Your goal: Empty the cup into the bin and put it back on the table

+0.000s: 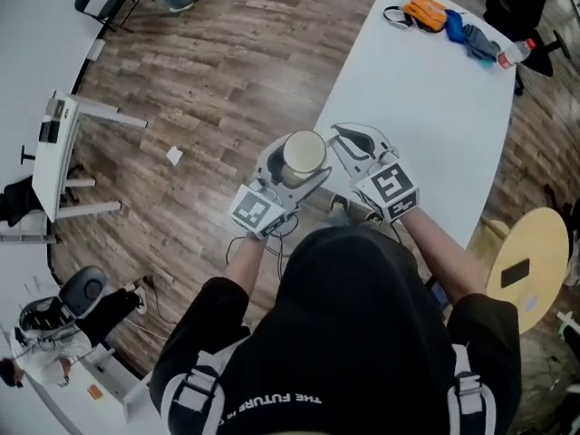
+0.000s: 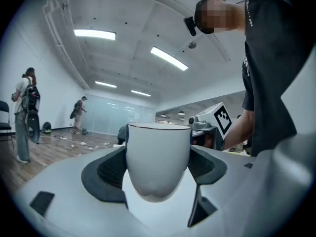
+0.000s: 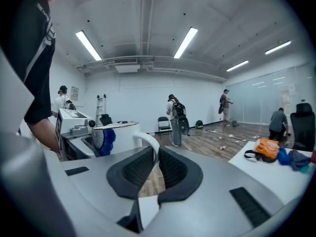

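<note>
**Holding cup [image 1: 303,155] two-handed**

At frame centre the left gripper [image 2: 158,164] is clamping the upright cup's body and the right gripper [image 3: 155,167] is pinching its handle [image 3: 148,144], beside the table's [image 1: 426,98] lower-left corner. No bin is showing.

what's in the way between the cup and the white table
Nothing visible. The left gripper clamps the cup and the right gripper pinches its handle, just off the table, at its near corner. That end is bare; the clutter lies at the far end.
</note>
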`<state>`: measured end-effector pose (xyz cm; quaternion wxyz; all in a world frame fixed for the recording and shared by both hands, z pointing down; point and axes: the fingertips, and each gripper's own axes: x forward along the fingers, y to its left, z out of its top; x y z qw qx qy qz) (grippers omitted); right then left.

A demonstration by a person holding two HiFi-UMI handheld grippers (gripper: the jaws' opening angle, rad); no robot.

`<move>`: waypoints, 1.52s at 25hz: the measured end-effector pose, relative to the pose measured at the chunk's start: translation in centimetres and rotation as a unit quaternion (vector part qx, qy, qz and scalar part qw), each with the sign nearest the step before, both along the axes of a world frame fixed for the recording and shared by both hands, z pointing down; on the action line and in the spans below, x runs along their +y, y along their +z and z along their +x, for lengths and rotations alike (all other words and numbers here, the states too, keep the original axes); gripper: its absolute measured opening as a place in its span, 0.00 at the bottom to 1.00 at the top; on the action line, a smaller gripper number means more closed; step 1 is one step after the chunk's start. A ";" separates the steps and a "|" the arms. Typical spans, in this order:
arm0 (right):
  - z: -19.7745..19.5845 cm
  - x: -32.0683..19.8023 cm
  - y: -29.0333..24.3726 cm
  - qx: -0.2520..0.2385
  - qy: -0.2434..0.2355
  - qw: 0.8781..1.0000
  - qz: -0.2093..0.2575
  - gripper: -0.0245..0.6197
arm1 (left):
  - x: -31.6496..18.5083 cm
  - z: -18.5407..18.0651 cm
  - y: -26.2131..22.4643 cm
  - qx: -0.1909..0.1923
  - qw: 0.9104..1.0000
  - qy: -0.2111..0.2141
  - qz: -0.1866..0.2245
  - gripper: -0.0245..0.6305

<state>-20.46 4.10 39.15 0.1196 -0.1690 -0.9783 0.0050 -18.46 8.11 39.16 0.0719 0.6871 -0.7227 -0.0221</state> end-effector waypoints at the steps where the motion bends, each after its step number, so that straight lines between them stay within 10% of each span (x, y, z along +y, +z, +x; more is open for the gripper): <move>1: 1.0 -2.0 0.0 0.001 0.022 1.000 0.002 0.11 | -1.9 0.8 0.0 0.000 1.000 0.024 -0.003 0.60; 9: 12.7 -16.6 0.6 0.011 0.232 0.972 0.027 0.11 | -16.2 10.8 1.4 -0.023 0.968 0.248 -0.001 0.60; 16: 19.8 -23.9 2.8 0.022 0.326 0.945 0.026 0.11 | -23.6 16.8 3.4 -0.047 0.933 0.357 -0.006 0.60; 38: 21.4 -29.6 20.4 0.142 0.338 0.930 0.004 0.11 | -29.4 18.5 21.5 -0.073 0.901 0.400 -0.151 0.60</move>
